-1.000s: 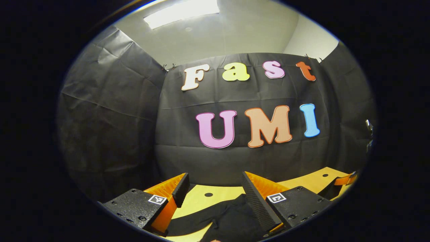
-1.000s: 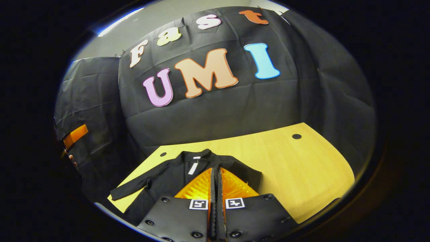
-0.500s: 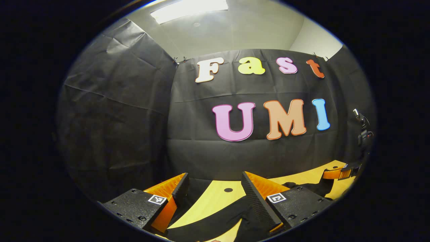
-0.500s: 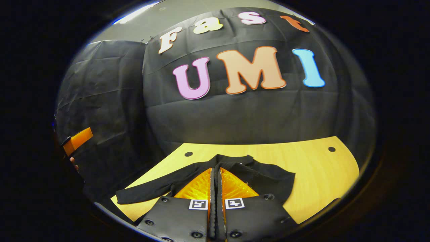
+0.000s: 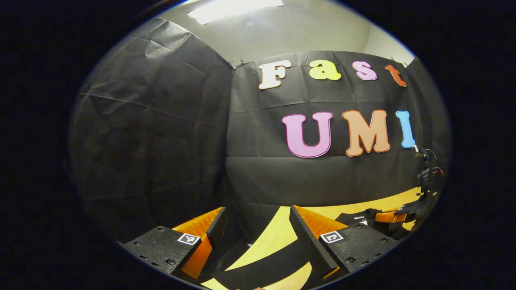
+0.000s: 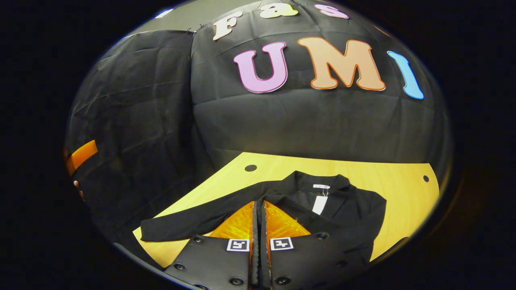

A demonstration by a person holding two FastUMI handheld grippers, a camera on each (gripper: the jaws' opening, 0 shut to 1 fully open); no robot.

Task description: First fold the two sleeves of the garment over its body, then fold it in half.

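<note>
Hovering wide-jawed, the left gripper (image 5: 258, 227) must next pinch the black fabric garment's (image 6: 322, 205) outstretched sleeve (image 6: 189, 223); the right gripper (image 6: 258, 219) is closed, apparently empty.

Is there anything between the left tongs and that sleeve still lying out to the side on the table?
Nothing visible. The left tongs stand open above the outstretched sleeve, bare table around it.

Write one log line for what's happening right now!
left hand-held gripper: open over sleeve | right hand-held gripper: shut, above garment | table: garment flat
</note>
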